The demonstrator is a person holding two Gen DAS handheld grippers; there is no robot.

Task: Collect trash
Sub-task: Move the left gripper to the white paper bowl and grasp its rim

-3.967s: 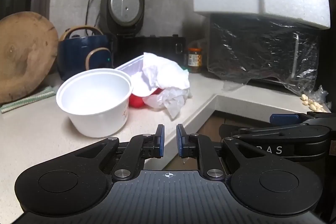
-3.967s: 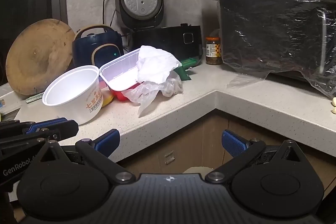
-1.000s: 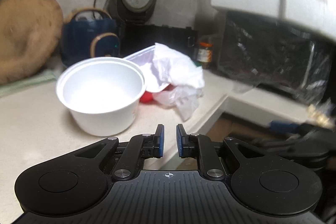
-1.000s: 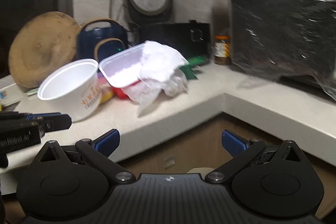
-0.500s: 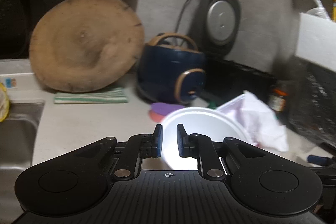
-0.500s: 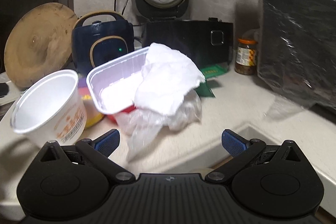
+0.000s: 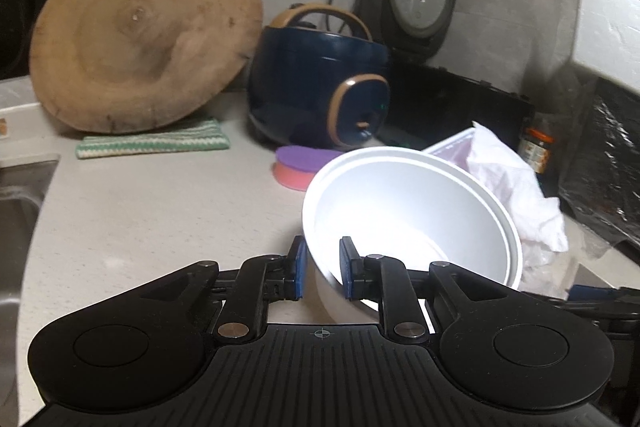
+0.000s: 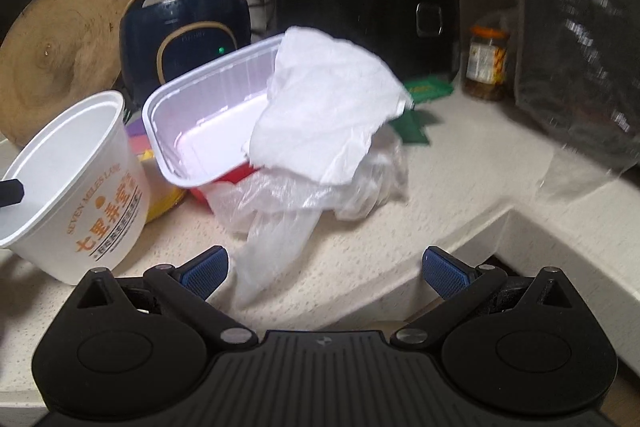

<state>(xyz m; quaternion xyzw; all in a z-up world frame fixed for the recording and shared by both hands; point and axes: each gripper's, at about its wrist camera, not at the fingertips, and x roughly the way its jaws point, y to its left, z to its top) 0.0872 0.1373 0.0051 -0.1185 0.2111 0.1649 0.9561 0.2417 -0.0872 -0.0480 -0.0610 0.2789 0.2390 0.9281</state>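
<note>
A white paper bowl (image 7: 412, 223) with orange print stands on the counter; it also shows at the left of the right wrist view (image 8: 76, 187). My left gripper (image 7: 322, 273) straddles the bowl's near rim, one finger outside, one inside, jaws narrow and closed on the rim. A white plastic tray (image 8: 208, 119) leans on a red item, with crumpled white paper (image 8: 324, 107) and a clear plastic bag (image 8: 288, 219) beside it. My right gripper (image 8: 324, 271) is wide open and empty, just in front of the bag.
A round wooden board (image 7: 140, 35) leans on the wall, with a striped cloth (image 7: 152, 145), a dark blue cooker (image 7: 320, 87), a pink and purple sponge (image 7: 300, 167), a jar (image 8: 486, 67) and a wrapped black oven (image 8: 584, 39). A sink (image 7: 20, 195) lies left. The counter edge (image 8: 480, 235) runs right.
My left gripper has swung left and come onto the bowl's rim. My right gripper has moved forward toward the tray, paper and bag and stays open.
</note>
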